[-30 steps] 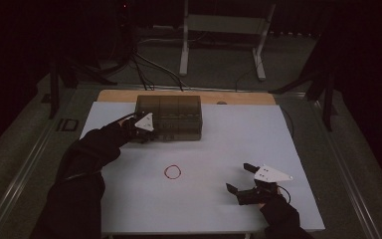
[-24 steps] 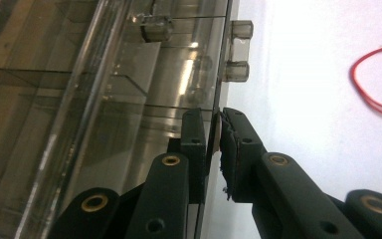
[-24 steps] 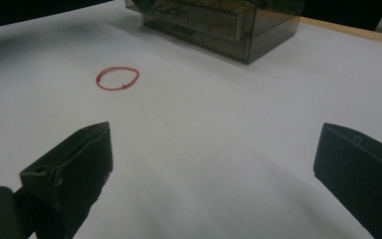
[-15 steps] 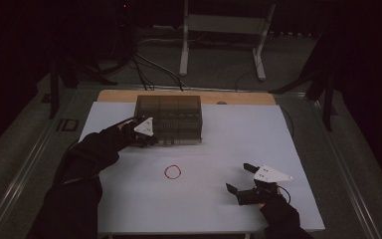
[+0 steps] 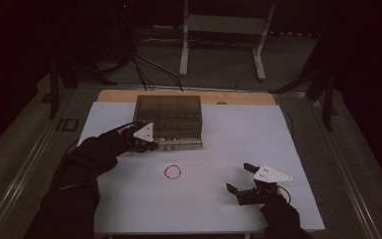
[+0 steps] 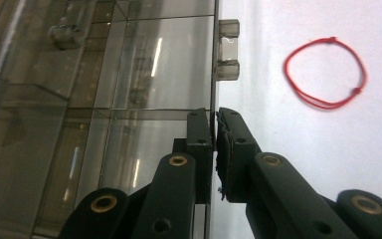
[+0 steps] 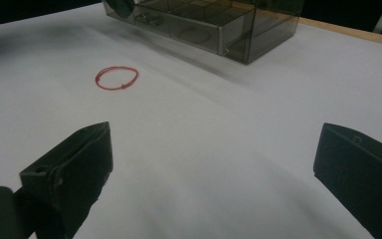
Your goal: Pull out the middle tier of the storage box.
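Here the left gripper (image 6: 214,149) has its jaws pinched together on the thin front edge of the smoky clear compartment box (image 5: 168,119), at the box's near left corner toward the back of the white surface (image 5: 278,134). The red cord loop (image 5: 173,172) lies flat on the surface just in front of the box, untouched. The right gripper (image 5: 242,178) rests near the front right, well apart from the loop, its jaws spread wide around nothing.

The small items inside the smoky plastic box (image 5: 169,119) are too dim to identify, and beside it the left tool (image 6: 214,144) hides the lid edge it pinches.
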